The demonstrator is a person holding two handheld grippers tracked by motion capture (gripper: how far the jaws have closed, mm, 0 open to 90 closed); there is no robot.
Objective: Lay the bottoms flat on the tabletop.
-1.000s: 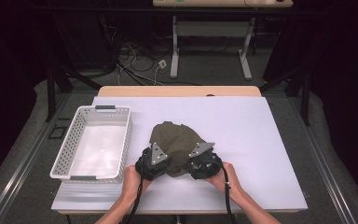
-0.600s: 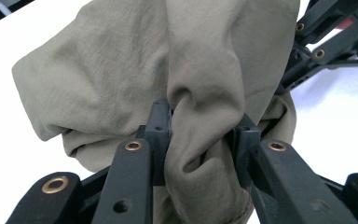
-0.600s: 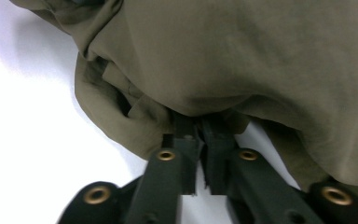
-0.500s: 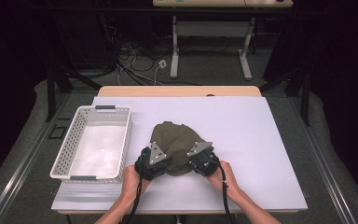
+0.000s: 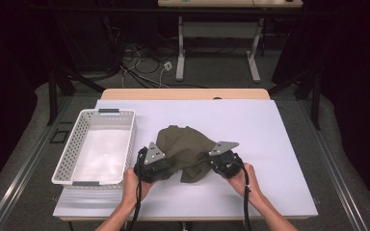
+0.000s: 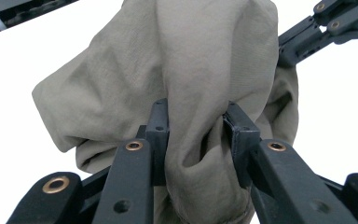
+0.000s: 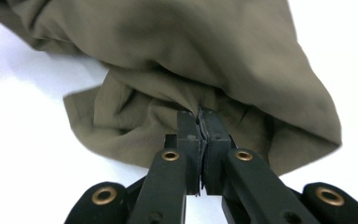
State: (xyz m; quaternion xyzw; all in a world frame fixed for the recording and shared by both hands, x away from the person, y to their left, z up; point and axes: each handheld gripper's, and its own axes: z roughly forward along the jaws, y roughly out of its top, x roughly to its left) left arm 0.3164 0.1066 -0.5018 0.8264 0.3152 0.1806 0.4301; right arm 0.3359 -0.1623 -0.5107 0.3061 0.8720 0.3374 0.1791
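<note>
The left gripper [image 6: 196, 128] is clamping a thick bunched fold of the olive-green cloth [image 6: 182, 60] between its two black jaws, which are rising from the bottom of the view with the fabric pressed between their pads. The cloth is billowing up and out to the left above the jaws, wrinkled and hanging over the white table surface [image 6: 23, 102]. At the upper right, the other gripper's black linkage [image 6: 326, 23] is touching the cloth's edge.
</note>
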